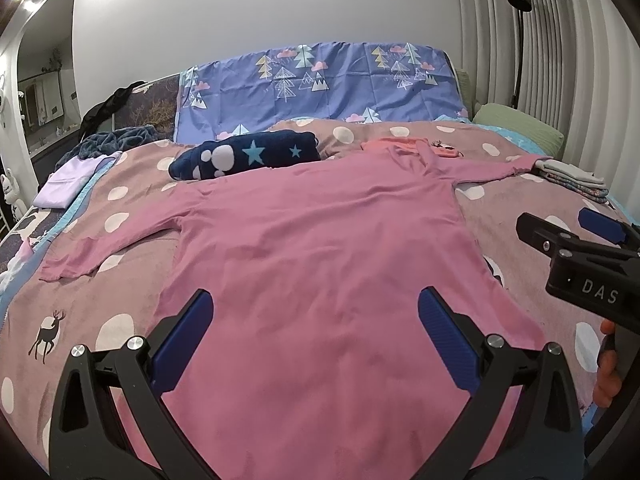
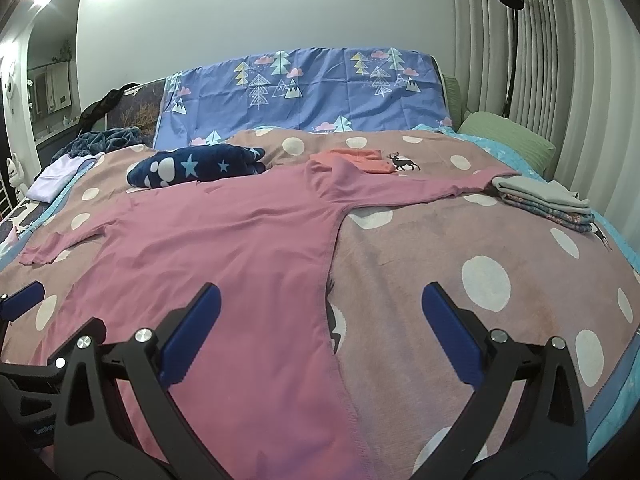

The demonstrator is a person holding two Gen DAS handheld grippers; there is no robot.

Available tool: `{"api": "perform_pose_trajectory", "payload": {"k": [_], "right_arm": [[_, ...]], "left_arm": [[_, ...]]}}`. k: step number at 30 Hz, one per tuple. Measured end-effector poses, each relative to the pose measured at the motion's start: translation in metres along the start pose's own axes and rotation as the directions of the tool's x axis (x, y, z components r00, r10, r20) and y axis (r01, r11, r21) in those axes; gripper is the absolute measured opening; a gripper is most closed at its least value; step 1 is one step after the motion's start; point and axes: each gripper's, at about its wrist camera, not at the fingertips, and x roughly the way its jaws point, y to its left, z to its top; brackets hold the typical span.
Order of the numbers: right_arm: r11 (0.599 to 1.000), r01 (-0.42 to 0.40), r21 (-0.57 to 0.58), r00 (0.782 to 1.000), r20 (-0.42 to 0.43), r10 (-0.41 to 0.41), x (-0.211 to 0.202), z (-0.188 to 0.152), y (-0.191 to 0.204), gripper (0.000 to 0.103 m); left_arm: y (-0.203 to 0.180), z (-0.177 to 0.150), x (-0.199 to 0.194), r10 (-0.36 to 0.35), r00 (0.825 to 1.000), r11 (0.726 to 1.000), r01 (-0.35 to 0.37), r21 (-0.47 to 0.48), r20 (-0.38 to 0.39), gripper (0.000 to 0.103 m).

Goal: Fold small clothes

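Left wrist view is showing one pink long-sleeved top (image 1: 320, 248) lying flat and face-down or face-up (which cannot be told) on the bed (image 1: 132, 288), body smoothed and both sleeves stretched outward, probably so that the fold lines are easy to reach. The left tongs (image 1: 316, 316) are hovering spread wide above the hem end of the garment, pinching nothing; this placement is suggesting readiness to take the lower edge or left side. The right tongs (image 1: 560, 224) are entering from the right edge of that view, held beside the top's right flank; in the right wrist view the right tongs (image 2: 320, 308) are likewise standing spread and empty, straddling the garment's side seam where cloth is meeting the dotted blanket (image 2: 480, 264).

Counted items: two tongs, both apart; one unfolded top with two sleeves; one stack of folded clothes (image 2: 548, 200) resting just beside the right cuff, seemingly the finished pile; one orange garment (image 2: 356, 158) lying near the collar; one rolled navy star-print blanket (image 2: 196, 166) beyond the left shoulder; one lilac cloth (image 1: 72, 180) at the far left bed edge; one green pillow (image 2: 508, 136); one floor lamp (image 2: 510, 20).
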Motion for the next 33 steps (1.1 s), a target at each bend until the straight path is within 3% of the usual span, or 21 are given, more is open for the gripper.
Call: {"api": "perform_pose_trajectory", "payload": {"k": [20, 26, 29, 31, 33], "right_arm": [[1.0, 0.008, -0.021, 1.0, -0.024, -0.009, 0.01, -0.001, 0.017, 0.101], [0.999, 0.012, -0.052, 1.0, -0.028, -0.014, 0.016, -0.001, 0.023, 0.101], [0.996, 0.014, -0.084, 0.999, -0.032, -0.017, 0.021, 0.002, 0.024, 0.101], [0.995, 0.018, -0.101, 0.999, -0.037, -0.022, 0.027, 0.005, 0.024, 0.101], [0.993, 0.026, -0.114, 0.999, -0.044, -0.031, 0.033, 0.006, 0.023, 0.101]], "left_arm": [[0.009, -0.004, 0.009, -0.018, 1.0, 1.0, 0.017, -0.021, -0.02, 0.102], [0.033, 0.001, 0.013, -0.07, 0.997, 0.994, 0.068, -0.087, -0.018, 0.102], [0.081, 0.007, 0.019, -0.078, 0.996, 0.973, 0.07, -0.222, -0.029, 0.089], [0.122, 0.008, 0.025, -0.043, 0.998, 0.953, 0.031, -0.303, -0.035, 0.072], [0.167, 0.005, 0.031, 0.017, 0.998, 0.926, -0.036, -0.376, -0.053, 0.064]]}}
